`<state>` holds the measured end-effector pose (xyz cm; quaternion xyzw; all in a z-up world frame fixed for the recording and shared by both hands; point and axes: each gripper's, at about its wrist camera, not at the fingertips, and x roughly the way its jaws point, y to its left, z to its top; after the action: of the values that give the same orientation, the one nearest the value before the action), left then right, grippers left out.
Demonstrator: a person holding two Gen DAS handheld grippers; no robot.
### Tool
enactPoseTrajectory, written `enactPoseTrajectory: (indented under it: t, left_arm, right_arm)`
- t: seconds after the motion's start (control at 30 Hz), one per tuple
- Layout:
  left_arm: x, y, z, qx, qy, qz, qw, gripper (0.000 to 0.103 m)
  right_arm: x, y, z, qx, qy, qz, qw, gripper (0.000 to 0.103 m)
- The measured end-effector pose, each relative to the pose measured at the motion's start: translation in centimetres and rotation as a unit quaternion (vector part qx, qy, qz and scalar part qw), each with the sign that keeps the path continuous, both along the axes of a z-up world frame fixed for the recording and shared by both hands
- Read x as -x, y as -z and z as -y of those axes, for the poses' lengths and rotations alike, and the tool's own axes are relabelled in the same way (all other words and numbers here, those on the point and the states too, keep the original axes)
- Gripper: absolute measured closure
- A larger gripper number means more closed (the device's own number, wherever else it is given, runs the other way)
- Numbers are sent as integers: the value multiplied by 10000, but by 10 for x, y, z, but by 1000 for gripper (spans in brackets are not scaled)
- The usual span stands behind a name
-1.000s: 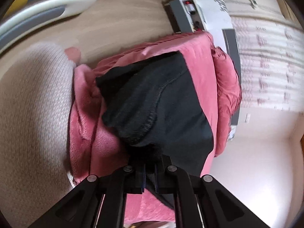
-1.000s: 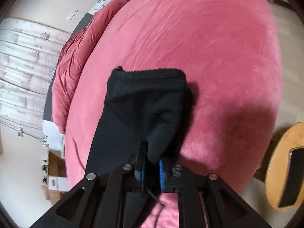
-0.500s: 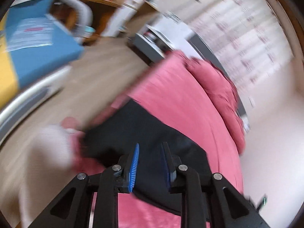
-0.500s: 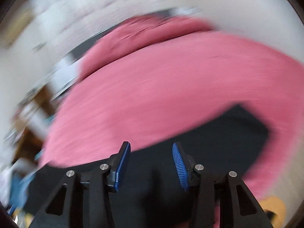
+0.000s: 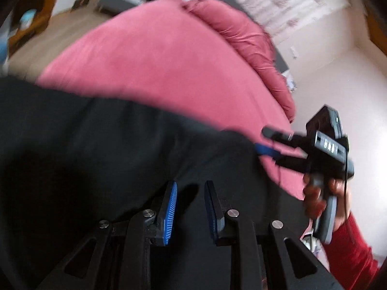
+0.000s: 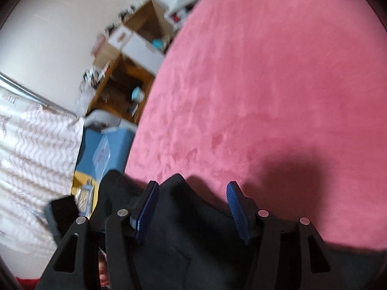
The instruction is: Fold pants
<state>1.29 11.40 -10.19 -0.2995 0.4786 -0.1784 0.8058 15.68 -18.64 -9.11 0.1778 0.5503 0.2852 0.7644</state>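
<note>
Lying flat on pink bed cover: black pants, spread prob. for next fold. Left gripper tongs apart, empty, over cloth. Right gripper tongs wide apart, nothing held, poised at pants edge, presumably to re-grip.

black pants, lying spread on pink bed cover
</note>
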Motion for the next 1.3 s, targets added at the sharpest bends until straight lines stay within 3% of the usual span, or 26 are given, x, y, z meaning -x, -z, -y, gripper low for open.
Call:
enactPoseTrajectory:
  t: [0.07, 0.1, 0.13, 0.23, 0.33, 0.43, 0.5, 0.57, 0.6, 0.67, 0.7, 0.77, 0.8, 0.87, 0.93, 1.0, 1.03, 1.13, 1.2, 1.23, 1.3]
  left_arm:
    - [15, 21, -14, 338, -110, -106, 9993, 99]
    - [21, 28, -20, 449, -187, -128, 9987, 101]
    - [26, 29, -23, 497, -166, -92, 9986, 101]
    - [32, 22, -14, -34, 35, 144, 9999, 101]
    - [30, 25, -15, -31, -3, 210, 9998, 101]
    - [29, 25, -13, -33, 25, 255, 9997, 101]
    - [30, 24, -11, -115, 50, 339, 9993, 101]
    - [33, 22, -3, -249, 62, 427, 9988, 101]
    - [34, 20, 0, -319, 53, 459, 9984, 101]
    - [35, 17, -1, -295, -17, 454, 9985, 101]
    - [36, 13, -5, -204, -112, 482, 9986, 101]
    - [42, 3, -20, -182, -603, 722, 9954, 101]
    - [45, 1, -27, -207, -850, 806, 9929, 101]
    - [46, 8, -42, -262, -1230, 573, 9904, 101]
    - [44, 23, -52, 89, -1306, 271, 9910, 103]
    - [44, 20, -51, 15, -1281, 283, 9914, 103]
    - [43, 16, -45, -215, -1199, 263, 9922, 103]
    - [42, 0, -32, -282, -1024, 181, 9942, 98]
    - [37, -16, -26, -172, -857, 277, 9958, 97]
    - [33, -23, -24, -151, -807, 366, 9960, 97]
    - [19, -45, -14, -257, -648, 682, 9952, 97]
  right_arm:
    - [-6, 14, -9, -37, -283, -230, 9993, 43]
    - [-8, 18, -10, -176, -422, -322, 9984, 43]
    - [-9, 21, -12, -421, -600, -396, 9965, 43]
    - [3, 20, -18, -874, -1148, -471, 9884, 43]
    - [3, 23, -30, -871, -1476, -449, 9842, 43]
    - [-6, 31, -51, -1351, -1759, -678, 9727, 43]
    - [-14, 36, -70, -1347, -1832, -699, 9713, 43]
    - [-18, 45, -82, -951, -1581, -743, 9800, 45]
    - [-18, 49, -85, -734, -1454, -720, 9840, 51]
    - [-10, 42, -73, -538, -912, -379, 9937, 87]
    - [-5, 36, -57, -748, -519, -219, 9956, 91]
    - [12, 24, -23, -1487, 302, 93, 9884, 93]
    - [19, 20, -16, -1550, 527, 247, 9862, 93]
    - [29, 20, -9, -1573, 954, 550, 9814, 93]
    - [26, 34, -14, -1306, 1175, 575, 9828, 93]
    - [18, 47, -21, -897, 1281, 540, 9862, 93]
    - [12, 55, -23, -751, 1291, 452, 9878, 93]
    - [11, 47, -22, -606, 1101, 557, 9905, 89]
    - [25, 31, -16, -388, 1115, 847, 9894, 72]
    - [37, 19, -6, -81, 1318, 1107, 9850, 48]
    - [63, -5, 12, 119, 1748, 1676, 9702, 44]
